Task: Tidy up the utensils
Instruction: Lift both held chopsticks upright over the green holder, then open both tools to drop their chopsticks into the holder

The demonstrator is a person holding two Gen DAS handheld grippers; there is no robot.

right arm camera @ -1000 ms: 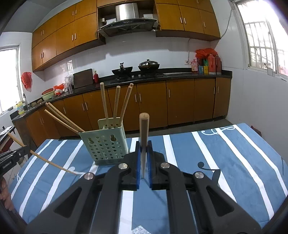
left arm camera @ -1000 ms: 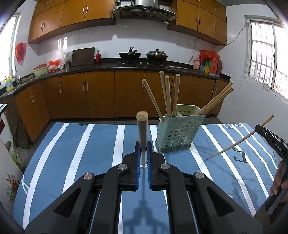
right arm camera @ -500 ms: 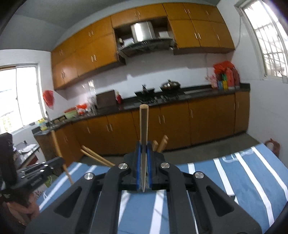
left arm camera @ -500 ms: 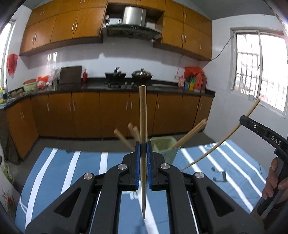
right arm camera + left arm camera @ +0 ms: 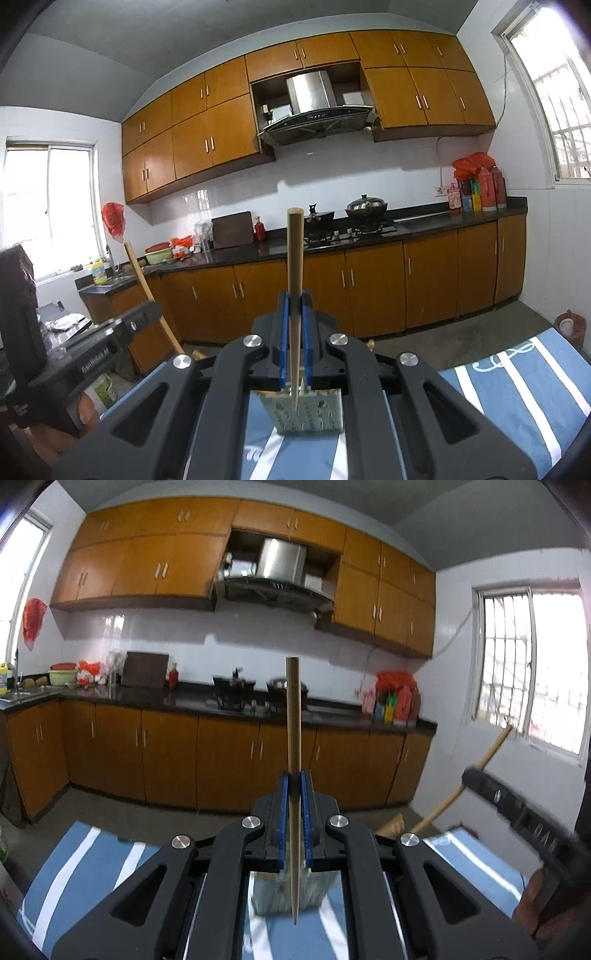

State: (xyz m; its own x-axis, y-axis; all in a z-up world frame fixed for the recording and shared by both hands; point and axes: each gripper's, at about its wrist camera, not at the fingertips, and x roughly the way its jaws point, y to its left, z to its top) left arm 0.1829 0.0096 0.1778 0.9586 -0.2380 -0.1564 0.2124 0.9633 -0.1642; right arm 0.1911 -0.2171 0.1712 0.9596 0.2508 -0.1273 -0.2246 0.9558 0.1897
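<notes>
Now two tongs, left tongs [image 5: 294, 808] and right tongs [image 5: 294, 328] each pinching one chopstick [image 5: 293, 738] [image 5: 295, 266], seemingly above one green holder [image 5: 308, 413].

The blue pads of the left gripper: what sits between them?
A wooden chopstick, upright between the pads of the left gripper, shown in the left wrist view.

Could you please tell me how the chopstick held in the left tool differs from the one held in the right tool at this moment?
The left chopstick has its thin tip hanging beside the holder; the right chopstick points its tip at the holder face. The left tool view is blurred; the right tool view is sharp. Both are shut on upright wooden chopsticks, thick end up.
</notes>
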